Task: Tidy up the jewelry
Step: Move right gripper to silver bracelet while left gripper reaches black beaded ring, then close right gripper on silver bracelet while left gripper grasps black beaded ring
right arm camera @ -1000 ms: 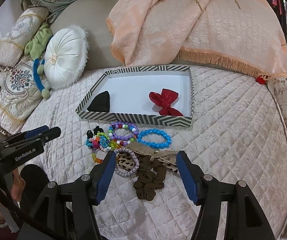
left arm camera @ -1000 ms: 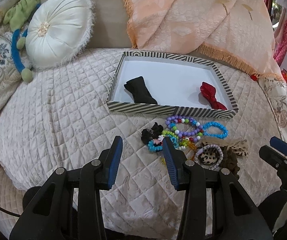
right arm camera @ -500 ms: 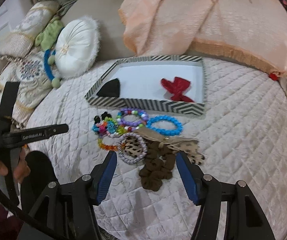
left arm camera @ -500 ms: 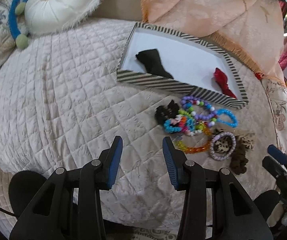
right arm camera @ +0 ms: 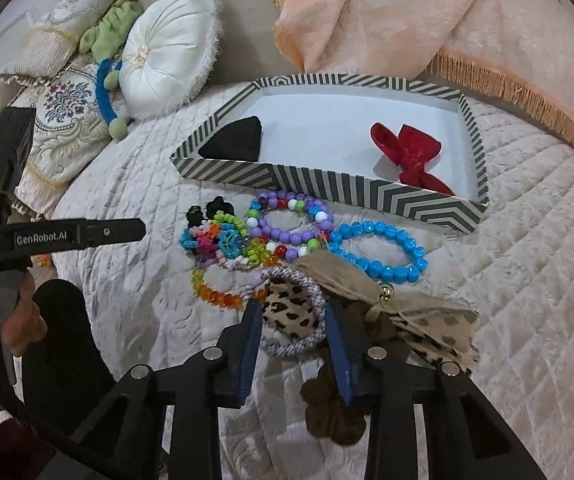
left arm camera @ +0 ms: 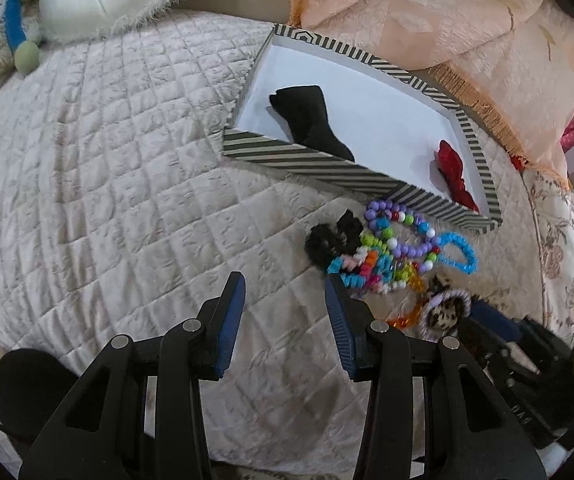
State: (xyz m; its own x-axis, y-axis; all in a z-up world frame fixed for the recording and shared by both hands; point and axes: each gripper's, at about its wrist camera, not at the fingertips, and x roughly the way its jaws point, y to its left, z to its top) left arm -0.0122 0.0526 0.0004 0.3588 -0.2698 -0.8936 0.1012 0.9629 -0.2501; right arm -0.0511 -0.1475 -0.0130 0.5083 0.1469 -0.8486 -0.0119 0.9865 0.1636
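Two pieces already lie in the striped box [right arm camera: 371, 194]: a black bow [left arm camera: 307, 120] and a red bow [right arm camera: 407, 152]. The beaded bracelets [right arm camera: 287, 232], blue bracelet [right arm camera: 379, 248] and brown scrunchie [right arm camera: 335, 404] remain heaped on the bed [right arm camera: 527, 300]. The right tool [right arm camera: 293, 316] straddles the leopard scrunchie [right arm camera: 291, 312], fingers apart; the left tool [left arm camera: 283, 292] hovers spread and empty. Most sorting seems undone.

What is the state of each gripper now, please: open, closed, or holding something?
Left gripper: open, holding nothing, above the quilt.
Right gripper: open, fingers on either side of the leopard-print hair tie, not yet shut on it.
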